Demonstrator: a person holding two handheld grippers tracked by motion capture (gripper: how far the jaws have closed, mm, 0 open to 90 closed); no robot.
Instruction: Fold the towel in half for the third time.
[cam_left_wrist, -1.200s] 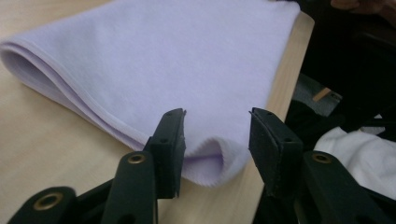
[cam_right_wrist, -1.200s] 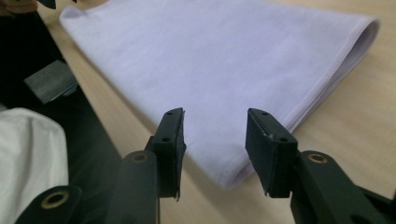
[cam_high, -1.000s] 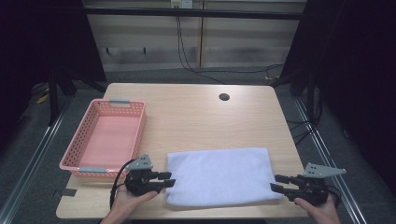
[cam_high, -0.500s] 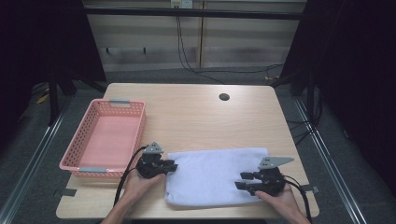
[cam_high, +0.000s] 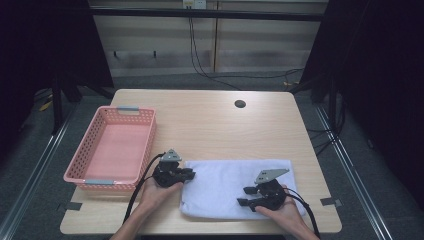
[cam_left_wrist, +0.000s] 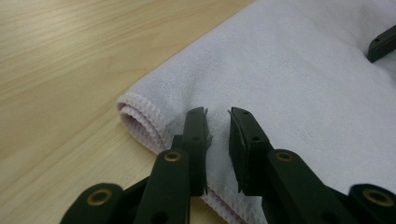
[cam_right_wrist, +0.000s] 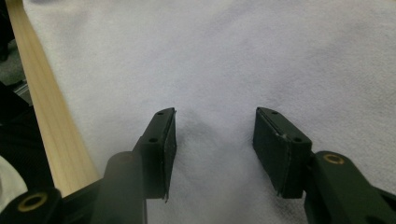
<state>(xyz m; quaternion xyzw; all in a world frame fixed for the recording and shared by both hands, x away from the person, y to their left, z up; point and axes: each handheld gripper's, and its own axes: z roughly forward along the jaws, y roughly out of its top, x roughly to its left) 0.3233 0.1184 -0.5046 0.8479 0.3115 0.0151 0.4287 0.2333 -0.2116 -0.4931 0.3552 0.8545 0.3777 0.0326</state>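
Note:
A pale folded towel (cam_high: 225, 187) lies flat near the front edge of the wooden table (cam_high: 210, 130). My left gripper (cam_high: 190, 174) is at the towel's left end. In the left gripper view its jaws (cam_left_wrist: 217, 112) have just been closing and stand a narrow gap apart, low over the towel (cam_left_wrist: 303, 70) just inside its rolled hem, with cloth showing in the gap and no pinch visible. My right gripper (cam_high: 243, 196) hovers over the towel's front right part. Its jaws (cam_right_wrist: 215, 112) have just been opening and stand wide over flat cloth (cam_right_wrist: 233, 56), gripping nothing.
A pink mesh basket (cam_high: 146, 150) with nothing in it sits at the table's left side, close to my left hand. A round cable hole (cam_high: 240, 104) is at the back of the table. The other gripper's jaw tip (cam_left_wrist: 383, 44) shows far off in the left gripper view.
My right gripper came in from beyond the towel's right end and now sits over the cloth. My left gripper moved up to the towel's left edge.

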